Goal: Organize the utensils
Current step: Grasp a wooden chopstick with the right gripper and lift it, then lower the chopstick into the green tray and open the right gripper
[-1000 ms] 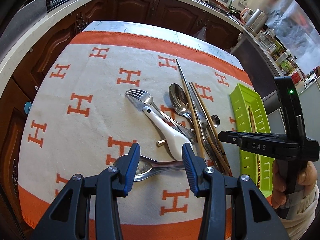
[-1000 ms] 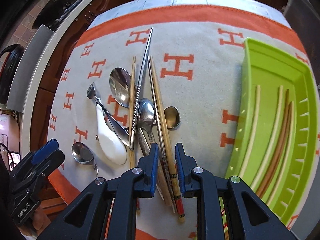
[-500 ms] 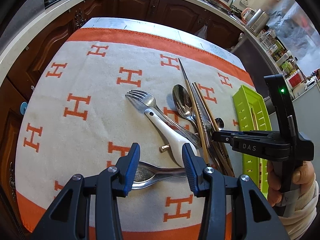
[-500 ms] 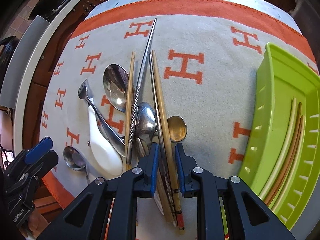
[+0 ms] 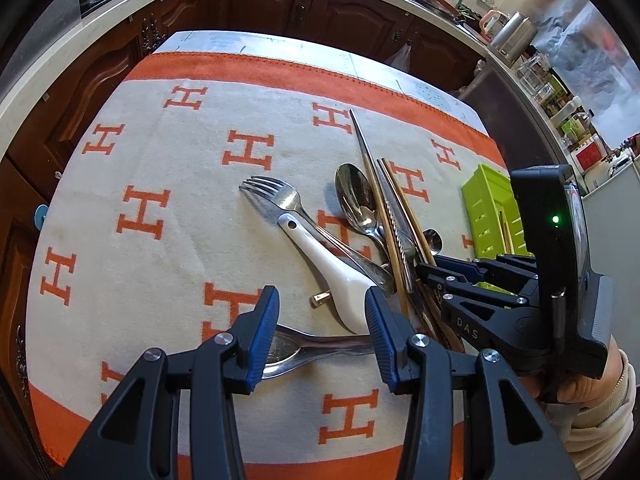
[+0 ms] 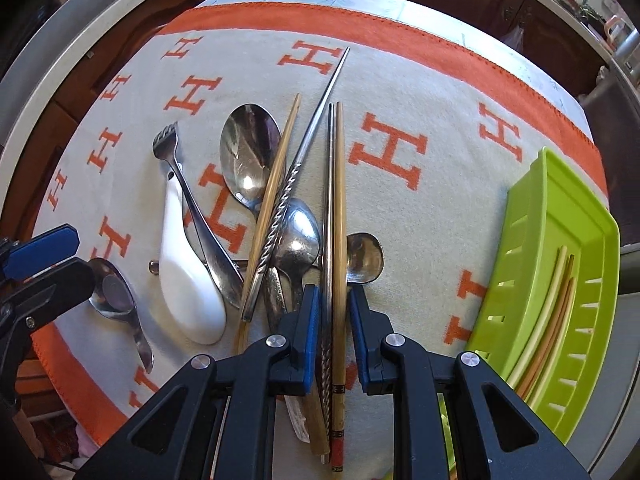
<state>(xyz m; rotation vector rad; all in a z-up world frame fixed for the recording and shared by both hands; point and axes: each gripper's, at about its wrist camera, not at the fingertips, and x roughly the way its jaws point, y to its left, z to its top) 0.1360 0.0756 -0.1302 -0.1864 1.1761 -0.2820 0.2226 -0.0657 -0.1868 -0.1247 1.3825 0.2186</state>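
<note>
Because the chopsticks already sorted lie in the green tray (image 6: 560, 216) to its right, the right gripper (image 6: 335, 312) straddles a bamboo chopstick (image 6: 339, 208), jaws narrow but not visibly pressing; the left gripper (image 5: 322, 328) hovers half-open over a spoon (image 5: 304, 350).

Table (image 5: 256, 42) under orange-lettered cloth (image 6: 420, 92), bearing heaped utensils (image 6: 280, 216) and green tray (image 6: 600, 264).

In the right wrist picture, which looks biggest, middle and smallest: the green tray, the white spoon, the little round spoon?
1. green tray
2. white spoon
3. little round spoon
The tray sits toward the picture's edge, where the fisheye distorts, yet clearly looks largest.
</note>
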